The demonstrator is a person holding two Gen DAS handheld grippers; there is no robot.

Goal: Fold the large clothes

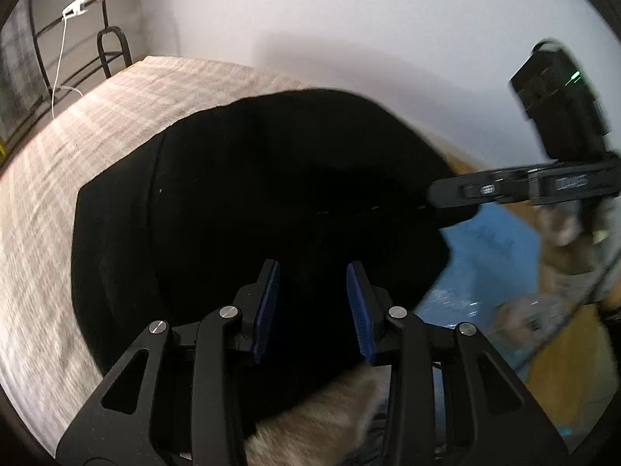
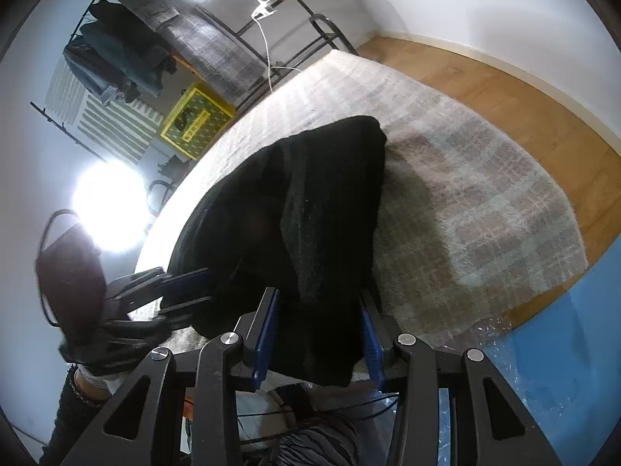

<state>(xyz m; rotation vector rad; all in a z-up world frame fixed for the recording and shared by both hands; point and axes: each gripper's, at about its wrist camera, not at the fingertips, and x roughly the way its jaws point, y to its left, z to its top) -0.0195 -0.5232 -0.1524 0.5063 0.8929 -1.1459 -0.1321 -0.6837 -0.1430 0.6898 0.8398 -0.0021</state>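
Observation:
A large black garment (image 1: 252,209) lies folded on a pale checked rug (image 1: 77,147). My left gripper (image 1: 312,306) hovers over its near edge with blue pads wide apart and nothing between them. The right gripper (image 1: 446,206) reaches in from the right and touches the garment's right edge. In the right wrist view the garment (image 2: 310,209) hangs between the right gripper's (image 2: 320,334) spread blue pads, draped over them. The left gripper (image 2: 182,295) shows at the left, at the garment's edge.
A clothes rack (image 2: 163,39) with hanging clothes and a yellow crate (image 2: 194,120) stand beyond the rug (image 2: 485,202). Wooden floor (image 2: 504,89) and white walls surround it. A blue plastic sheet (image 2: 562,349) lies at the near right. Two bright lamps glare at left.

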